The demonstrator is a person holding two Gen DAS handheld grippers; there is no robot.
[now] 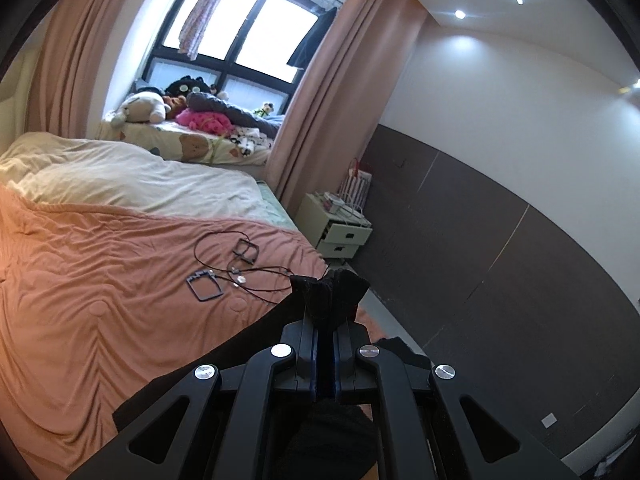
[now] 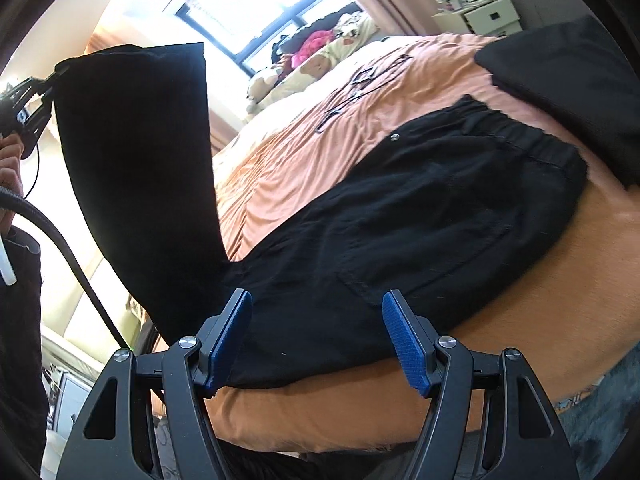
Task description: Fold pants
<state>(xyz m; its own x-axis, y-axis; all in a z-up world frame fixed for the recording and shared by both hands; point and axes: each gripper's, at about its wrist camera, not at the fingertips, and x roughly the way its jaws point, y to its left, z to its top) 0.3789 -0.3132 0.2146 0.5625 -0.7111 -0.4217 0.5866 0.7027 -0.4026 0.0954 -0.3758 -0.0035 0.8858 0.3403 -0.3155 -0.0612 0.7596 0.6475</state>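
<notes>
Right gripper fingers spread over black pants on orange bedcover; left gripper lifts 1 leg.

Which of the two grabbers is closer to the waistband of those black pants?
Right. The right gripper hovers open over the seat below the waistband; the left gripper holds a leg end lifted far away.

matt black cloth pants, wrinkled peach cloth bedcover, textured blue pads
</notes>
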